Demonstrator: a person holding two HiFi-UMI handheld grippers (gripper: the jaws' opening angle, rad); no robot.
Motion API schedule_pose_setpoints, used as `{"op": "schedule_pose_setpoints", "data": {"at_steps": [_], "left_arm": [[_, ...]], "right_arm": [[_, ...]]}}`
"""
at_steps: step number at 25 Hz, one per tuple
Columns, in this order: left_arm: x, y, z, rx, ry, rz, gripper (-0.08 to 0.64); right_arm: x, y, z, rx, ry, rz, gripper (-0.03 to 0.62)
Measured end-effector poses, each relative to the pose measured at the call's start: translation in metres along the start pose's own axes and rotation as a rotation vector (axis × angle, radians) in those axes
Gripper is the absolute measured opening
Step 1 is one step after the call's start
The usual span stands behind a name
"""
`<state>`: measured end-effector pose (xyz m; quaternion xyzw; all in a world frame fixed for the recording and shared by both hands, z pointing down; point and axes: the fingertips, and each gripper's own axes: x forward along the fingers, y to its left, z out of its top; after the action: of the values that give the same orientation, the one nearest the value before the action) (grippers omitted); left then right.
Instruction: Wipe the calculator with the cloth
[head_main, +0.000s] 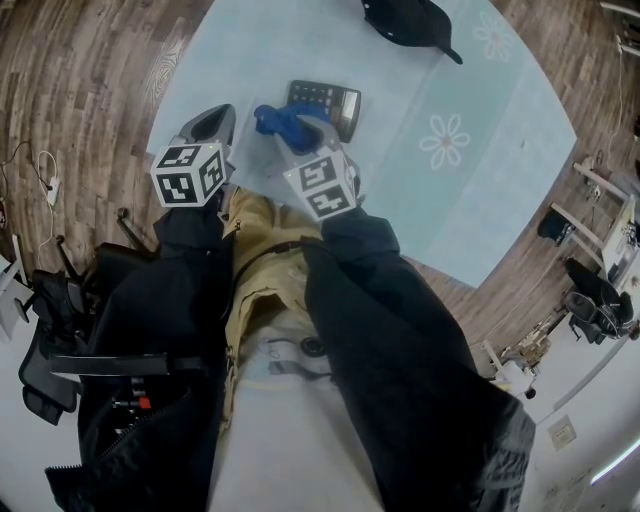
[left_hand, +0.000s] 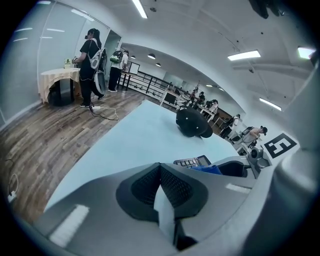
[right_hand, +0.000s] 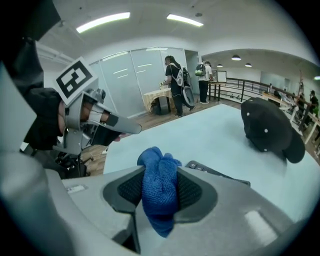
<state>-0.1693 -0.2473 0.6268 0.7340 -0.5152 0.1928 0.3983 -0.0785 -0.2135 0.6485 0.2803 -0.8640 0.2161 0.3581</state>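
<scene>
Right gripper (right_hand: 160, 192) jaws pinched the bunched blue cloth (right_hand: 159, 172). Left gripper (left_hand: 161, 172) jaws were pressed together, empty. Calculator (head_main: 327, 104) lay flat on the table (head_main: 480, 200), just ahead of the right jaws, long axis roughly crosswise to them. Cloth sat at the calculator's near-left edge, contact unclear. Right gripper was nearer; left one stood off the calculator's left.

We noted a blue cloth (head_main: 278, 122), a black calculator (head_main: 328, 103), and a pale blue table (head_main: 290, 40) bearing white daisy prints (head_main: 445, 140) centre-right.
</scene>
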Motion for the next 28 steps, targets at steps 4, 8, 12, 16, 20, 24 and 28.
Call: {"op": "schedule_pose_setpoints", "data": {"at_steps": [4,8,12,16,20,24,28], "left_arm": [[-0.001,0.001,0.0,-0.002,-0.002,-0.001,0.003],[-0.001,-0.001,-0.001,0.0,-0.003,-0.008,0.003],[-0.002,-0.001,-0.004,-0.002,0.004,-0.007,0.003],[-0.003,0.001,-0.007,-0.003,0.01,-0.003,0.003],[-0.005,0.002,-0.011,-0.004,0.015,-0.002,0.003],[-0.005,0.004,-0.014,-0.013,0.02,0.0,0.003],[-0.004,0.001,-0.016,-0.019,0.018,-0.005,0.003]], "right_arm": [[-0.024,-0.012,0.018,0.071,-0.067,-0.012,0.15],[-0.051,-0.057,0.039,0.09,-0.131,-0.11,0.15],[-0.061,-0.106,0.052,0.086,-0.16,-0.221,0.15],[-0.042,-0.125,0.043,0.051,-0.101,-0.278,0.152],[-0.009,-0.108,0.019,0.043,-0.014,-0.242,0.152],[0.011,-0.078,0.007,-0.013,0.03,-0.199,0.152],[0.018,-0.048,-0.001,-0.053,0.056,-0.143,0.15]]}}
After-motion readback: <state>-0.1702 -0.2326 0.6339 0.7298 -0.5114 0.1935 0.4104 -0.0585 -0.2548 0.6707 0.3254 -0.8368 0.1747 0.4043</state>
